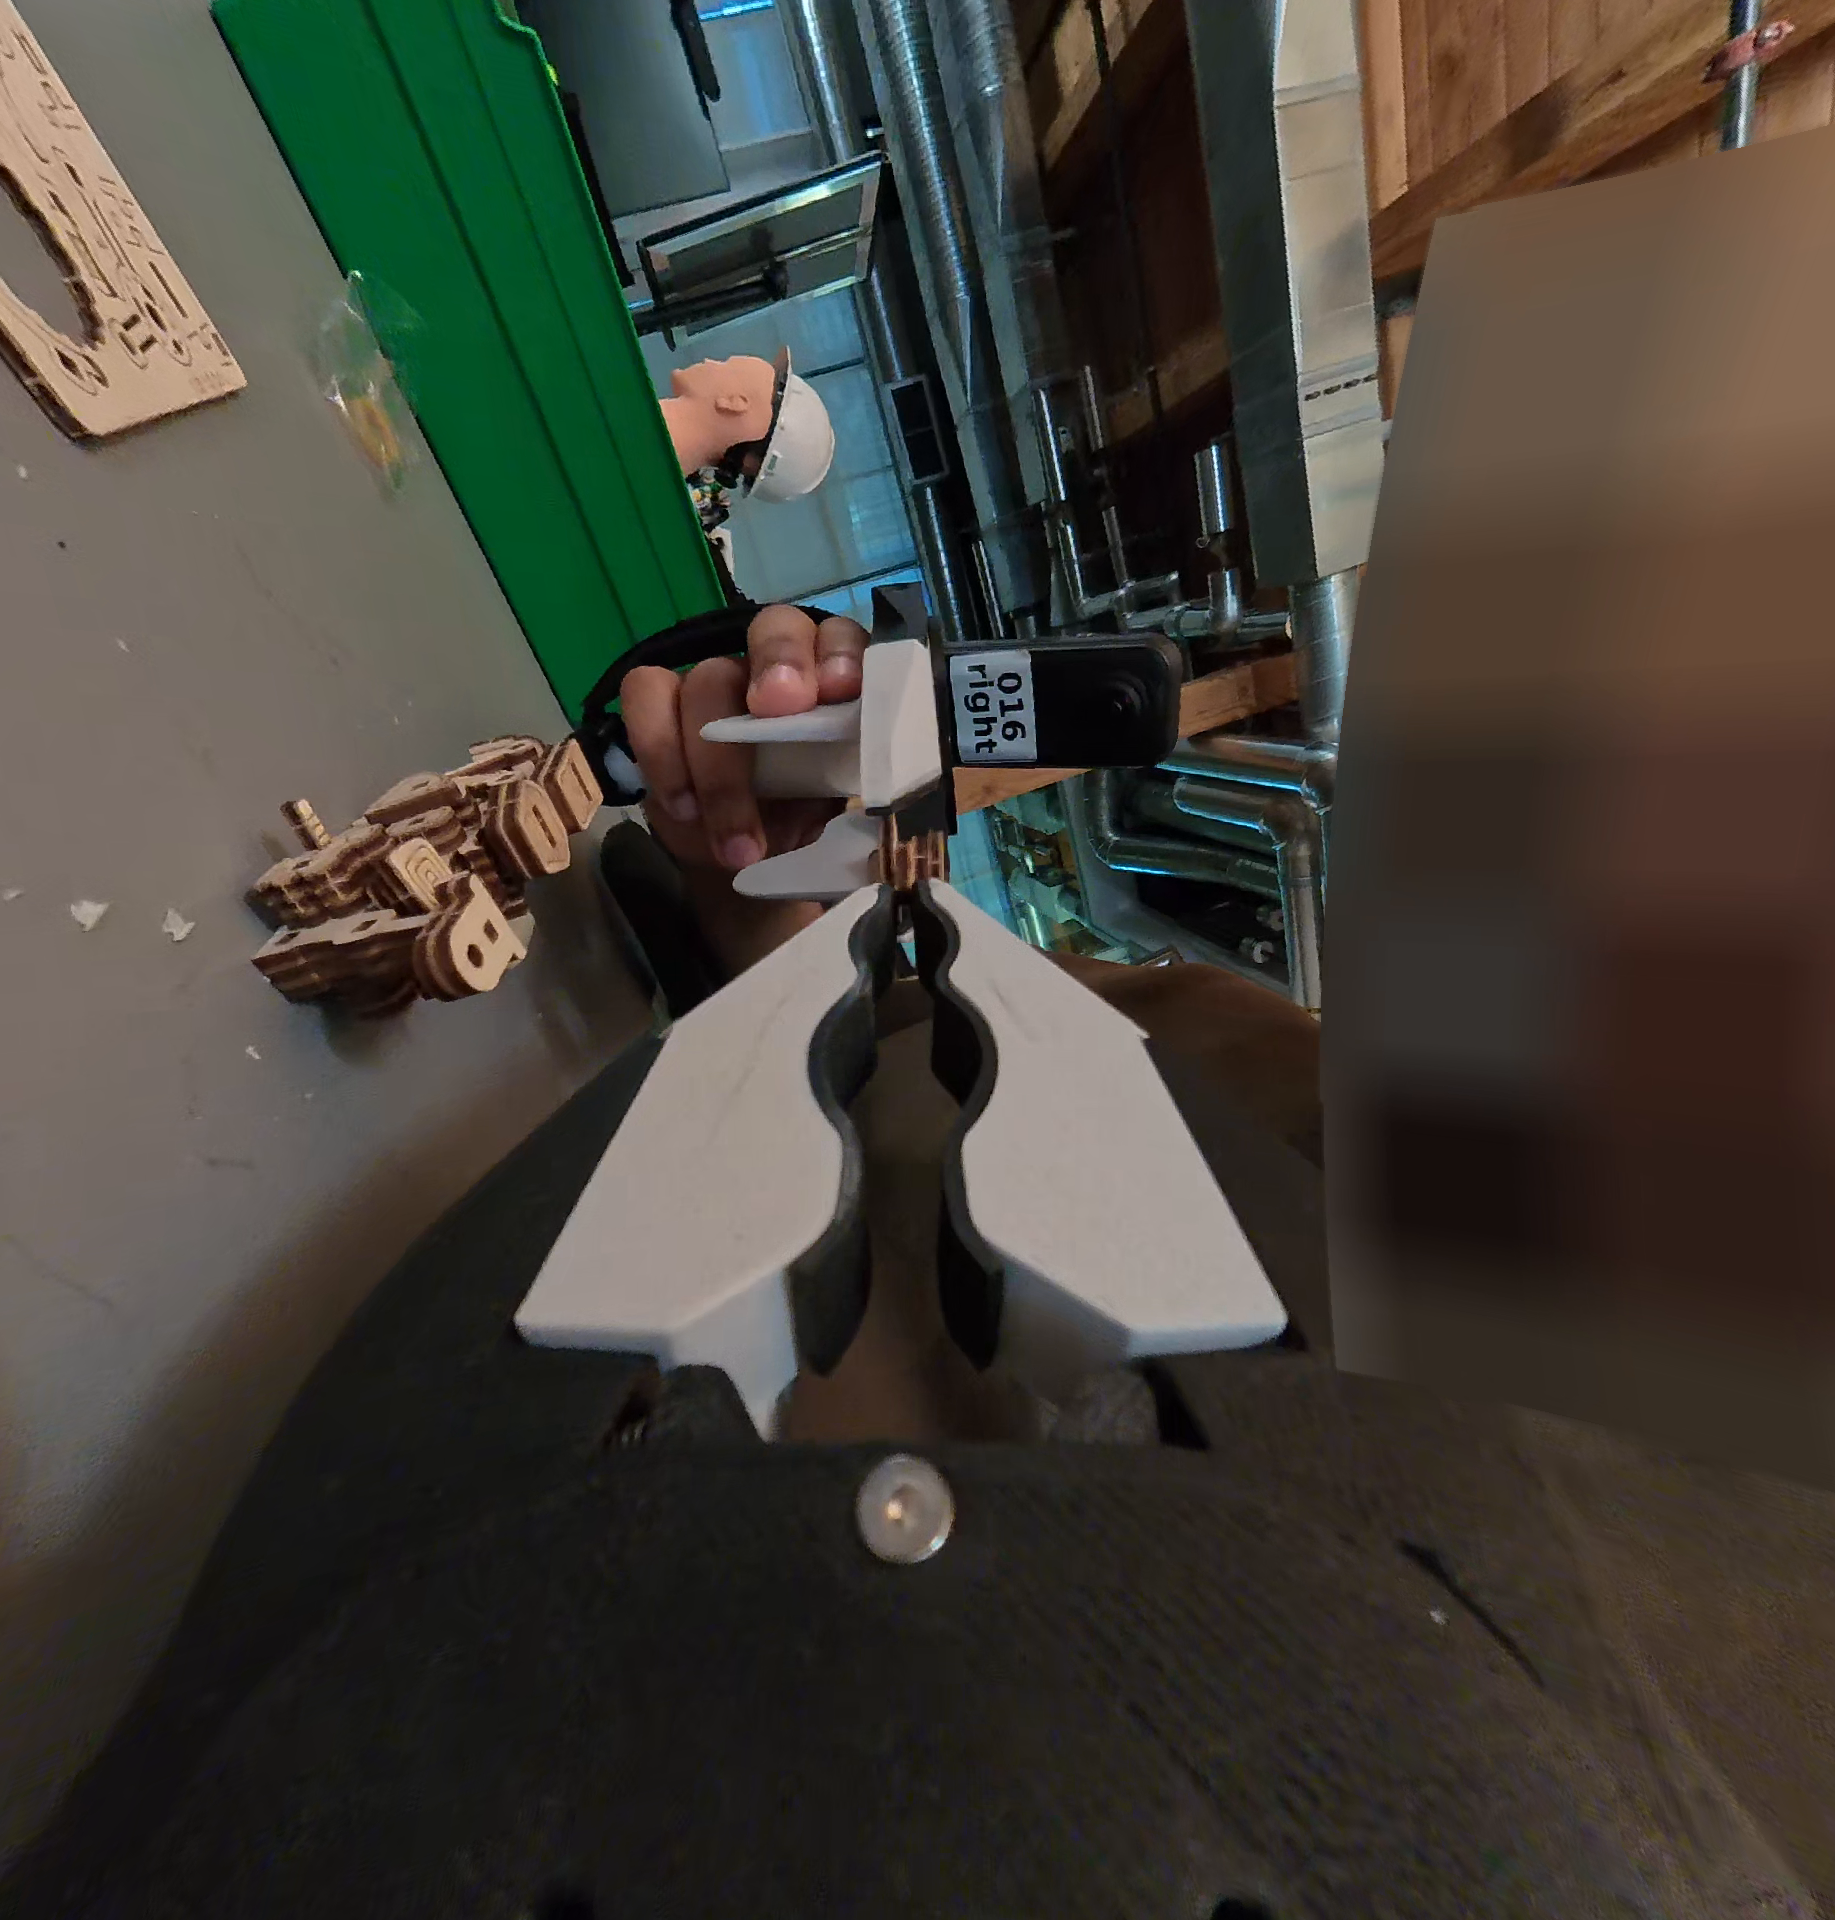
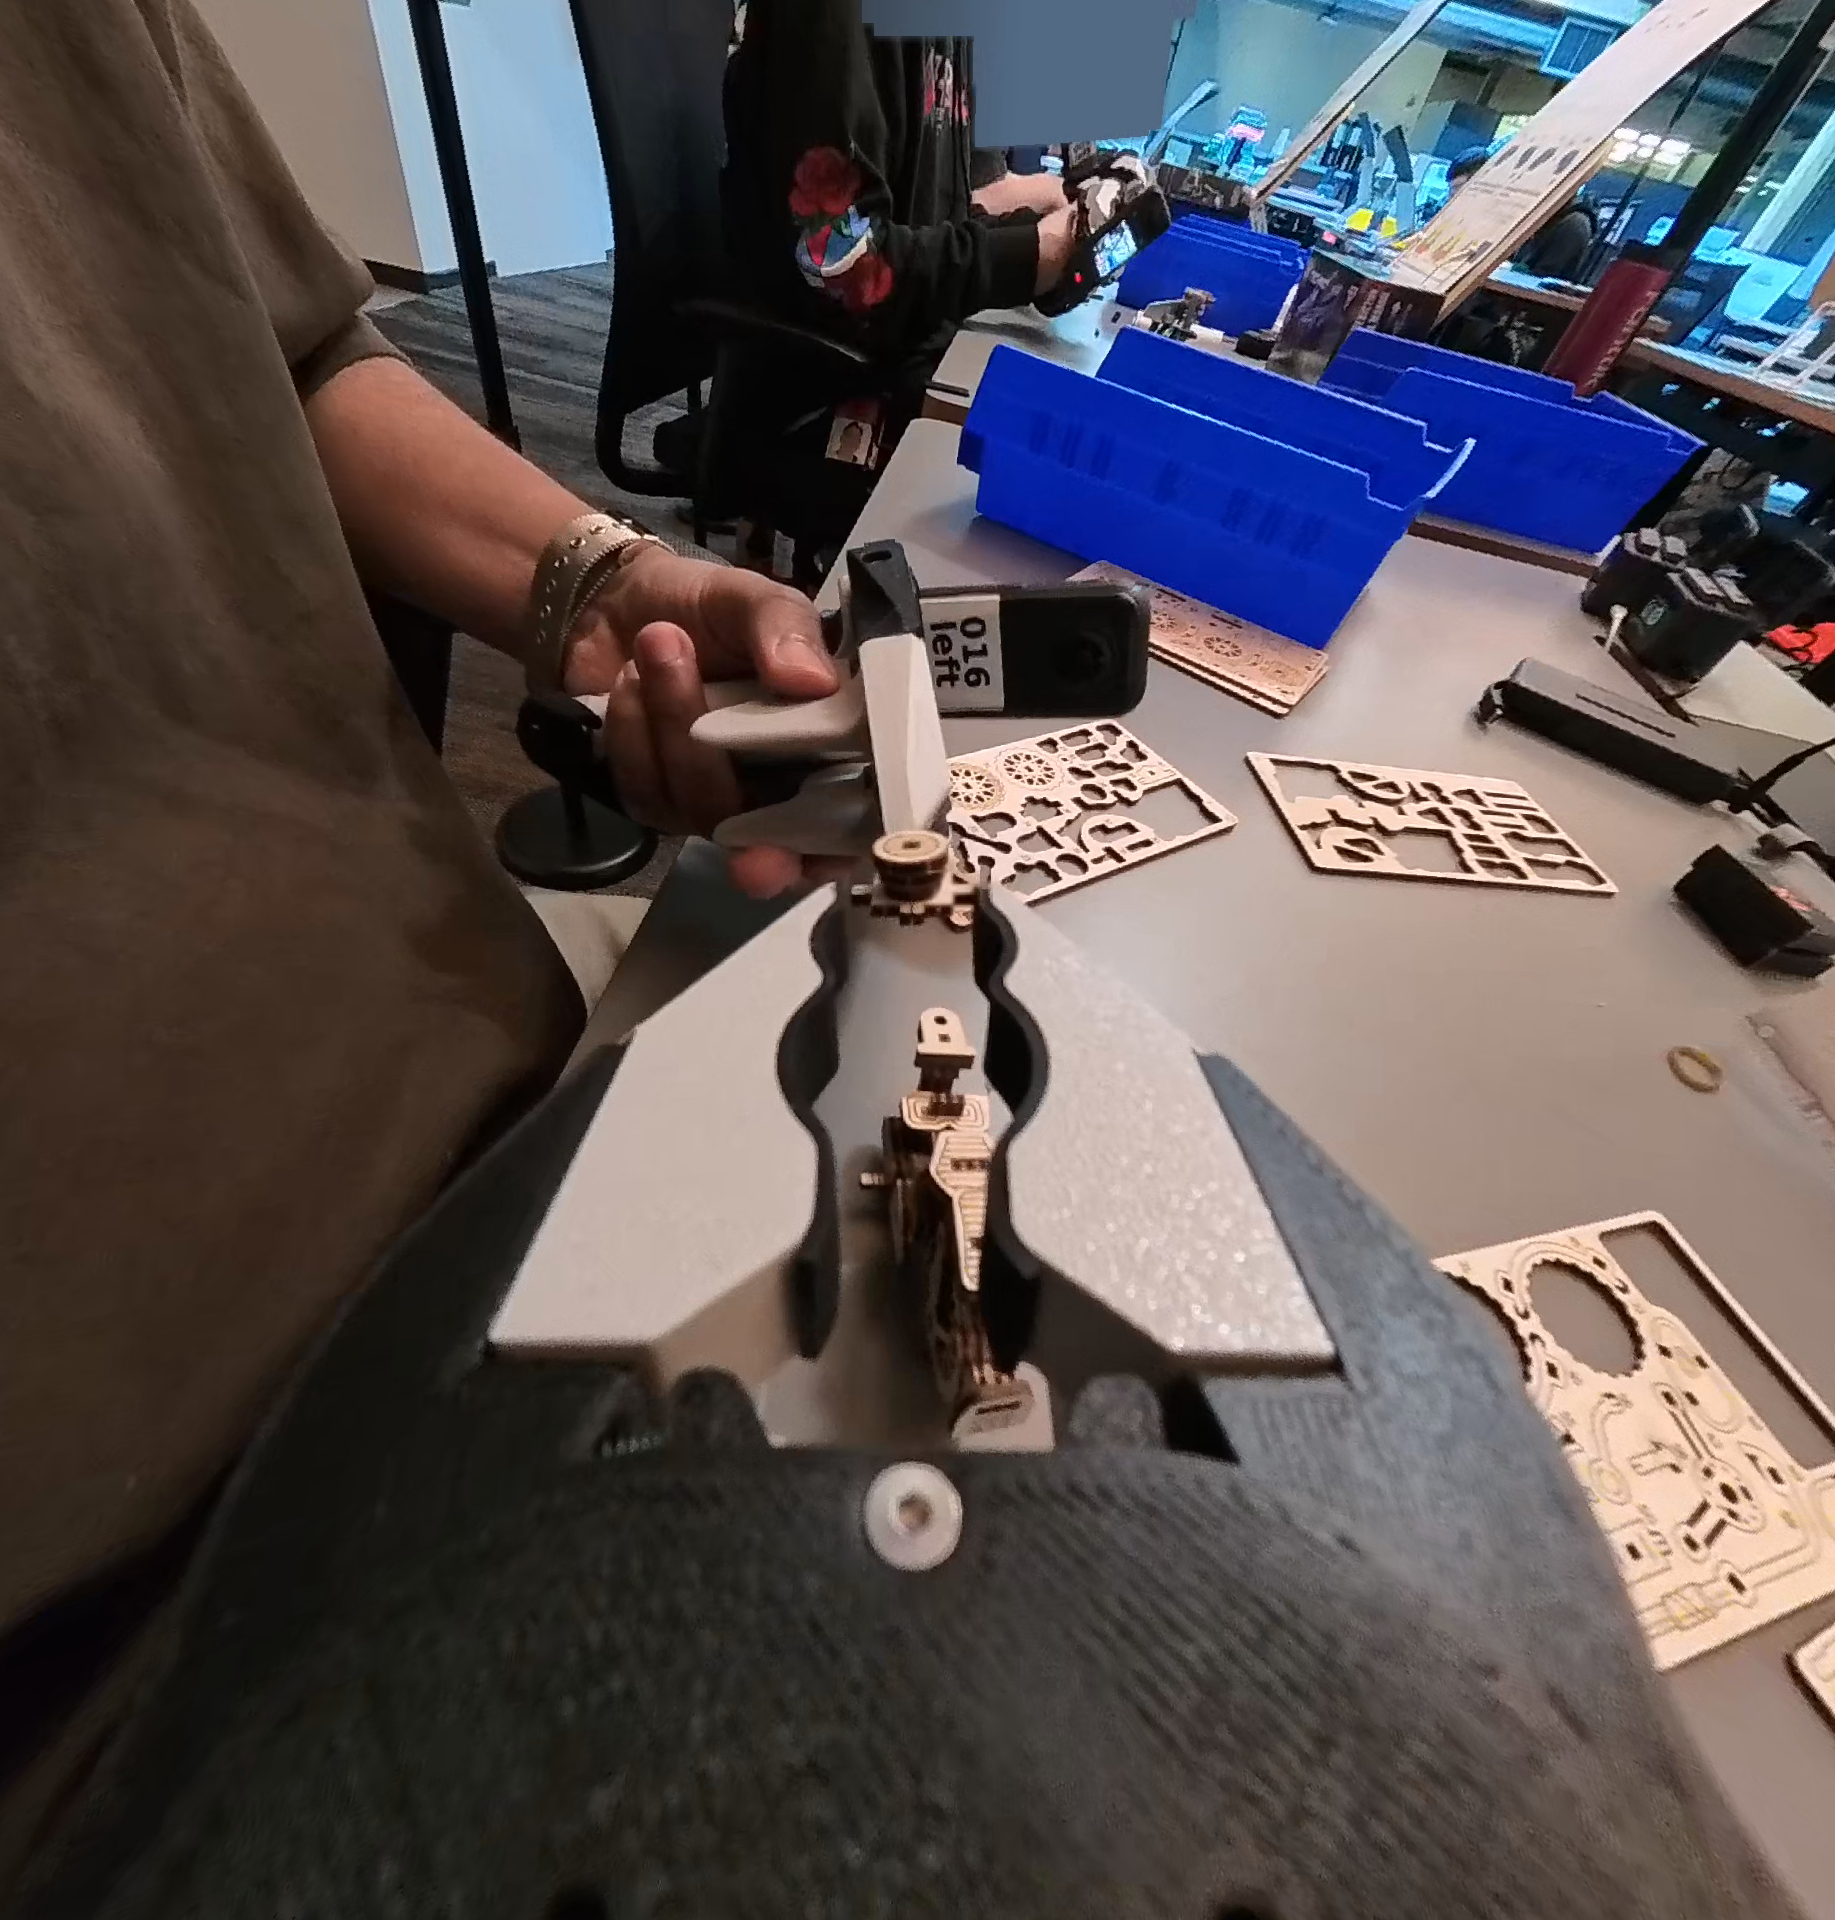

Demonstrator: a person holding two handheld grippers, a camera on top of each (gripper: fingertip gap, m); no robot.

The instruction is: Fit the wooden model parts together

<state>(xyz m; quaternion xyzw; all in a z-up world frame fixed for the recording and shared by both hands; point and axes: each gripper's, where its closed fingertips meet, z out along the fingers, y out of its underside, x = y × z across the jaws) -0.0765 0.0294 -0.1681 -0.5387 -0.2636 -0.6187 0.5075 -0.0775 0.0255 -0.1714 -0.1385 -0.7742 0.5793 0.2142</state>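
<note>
My left gripper [image 1: 908, 902] is shut on a small layered wooden wheel part [image 1: 908, 854], held in the air. My right gripper [image 2: 918, 920] is shut on a small notched flat wooden piece [image 2: 918, 904]. The wheel part [image 2: 908, 857] sits right on top of that piece, touching it. The grippers meet tip to tip; the left gripper [image 2: 897, 821] comes in from behind, held by a hand [image 2: 684, 675]. The partly built wooden model [image 2: 944, 1195] lies on the grey table [image 2: 1308, 987] below my right fingers; it also shows in the left wrist view [image 1: 414, 883].
Punched-out wooden sheets [image 2: 1089, 805] [image 2: 1422, 821] [image 2: 1671, 1434] lie on the table, another in the left wrist view [image 1: 82, 260]. Blue bins [image 2: 1204, 488] stand at the back, black devices [image 2: 1619, 717] to the right. A green bin [image 1: 456, 312] is nearby. Another person [image 2: 871, 208] sits behind. The grippers are tip to tip, or close to it.
</note>
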